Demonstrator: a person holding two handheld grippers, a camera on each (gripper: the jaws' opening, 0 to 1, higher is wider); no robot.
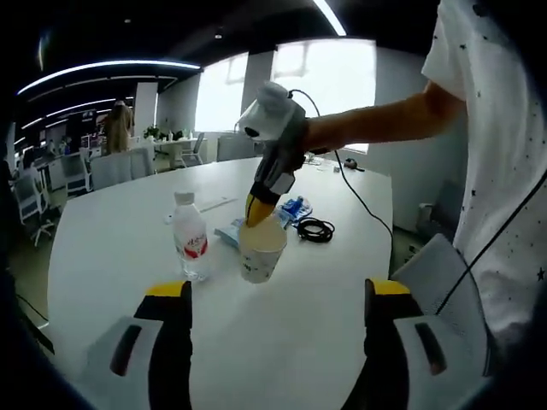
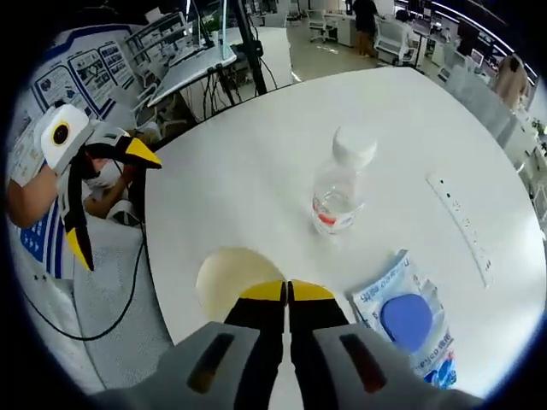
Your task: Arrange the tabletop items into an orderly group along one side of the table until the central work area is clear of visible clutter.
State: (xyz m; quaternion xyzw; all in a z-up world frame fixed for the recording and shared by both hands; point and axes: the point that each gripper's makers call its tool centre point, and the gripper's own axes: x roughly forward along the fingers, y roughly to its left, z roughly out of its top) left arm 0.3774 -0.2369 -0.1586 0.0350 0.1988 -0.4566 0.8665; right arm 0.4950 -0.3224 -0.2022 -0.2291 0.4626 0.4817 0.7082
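My left gripper [image 1: 278, 320] hangs with jaws spread wide over bare white table [image 1: 111, 256], holding nothing. Just past it, my right gripper [image 1: 256, 210] has its jaws pressed together on the rim of the paper cup [image 1: 260, 248]. Water bottle [image 1: 190, 237] stands upright just beside the cup. Behind them lie a blue packet [image 1: 295, 207] and a coiled black cable [image 1: 314, 229]. A white power strip [image 2: 461, 224] lies further out.
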